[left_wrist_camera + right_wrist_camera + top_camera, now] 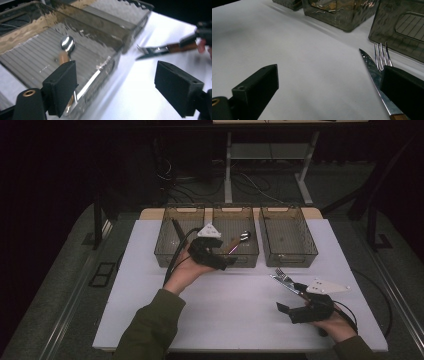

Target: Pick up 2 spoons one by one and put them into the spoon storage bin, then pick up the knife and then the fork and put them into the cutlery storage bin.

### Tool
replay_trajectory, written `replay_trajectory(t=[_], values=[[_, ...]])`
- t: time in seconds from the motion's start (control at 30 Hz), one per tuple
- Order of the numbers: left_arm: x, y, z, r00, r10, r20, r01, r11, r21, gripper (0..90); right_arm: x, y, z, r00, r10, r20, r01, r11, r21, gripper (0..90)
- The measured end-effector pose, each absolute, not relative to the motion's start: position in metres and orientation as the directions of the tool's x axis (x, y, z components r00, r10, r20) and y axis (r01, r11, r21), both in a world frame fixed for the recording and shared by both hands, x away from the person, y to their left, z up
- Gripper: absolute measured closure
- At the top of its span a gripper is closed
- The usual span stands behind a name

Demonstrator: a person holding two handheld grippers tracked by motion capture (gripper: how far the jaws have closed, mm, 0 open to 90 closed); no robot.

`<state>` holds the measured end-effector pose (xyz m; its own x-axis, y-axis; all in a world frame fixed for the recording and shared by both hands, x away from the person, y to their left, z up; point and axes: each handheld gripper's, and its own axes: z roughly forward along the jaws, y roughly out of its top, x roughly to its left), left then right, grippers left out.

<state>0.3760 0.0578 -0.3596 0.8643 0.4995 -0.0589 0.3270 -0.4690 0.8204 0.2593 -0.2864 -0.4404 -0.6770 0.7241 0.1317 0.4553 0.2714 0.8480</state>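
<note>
Three smoky translucent plastic bins stand side by side along the far edge of the white desk [150,285]. In the middle bin [247,259] lies a spoon with a shiny metal bowl and a wooden handle [67,46], resting on the ribbed floor.

The left tongs [223,254] hover at the near wall of that middle bin. In the left gripper view their two black jaws stand wide apart with nothing between them; the spoon lies just beyond the left jaw, inside the bin, free of both pads.

On the near right of the desk lie a steel fork with a wooden handle [382,56] and a serrated steel knife with a wooden handle [372,67], side by side and touching, their tips pointing toward the right bin [289,237]. The right tongs [290,297] rest low over them, jaws wide open. The right jaw sits over the fork and beside the knife blade; whether it touches either I cannot tell. The left jaw is well apart from both, over bare desk.
</note>
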Motion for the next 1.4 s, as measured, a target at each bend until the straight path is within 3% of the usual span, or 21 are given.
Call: replay_trajectory(t=[0.23,0.57,0.97,1.4], values=[[0.348,0.082,-0.376,0.855,0.516,-0.050,0.321,-0.451,0.833,12.7,0.260,-0.286,-0.441,-0.676,0.725,0.127,0.454,0.275,0.847,1.9],[0.309,0.121,-0.409,0.841,0.540,-0.037,0.315,-0.434,0.844,0.1,0.260,-0.286,-0.441,-0.671,0.729,0.135,0.466,0.273,0.842,1.9],[0.280,0.158,-0.432,0.830,0.549,-0.094,0.357,-0.393,0.847,0.0,0.261,-0.288,-0.442,-0.662,0.735,0.145,0.477,0.264,0.838,1.9],[0.272,0.156,-0.440,0.844,0.530,-0.085,0.356,-0.433,0.828,0.0,0.267,-0.299,-0.433,-0.676,0.719,0.164,0.492,0.274,0.826,1.9]])
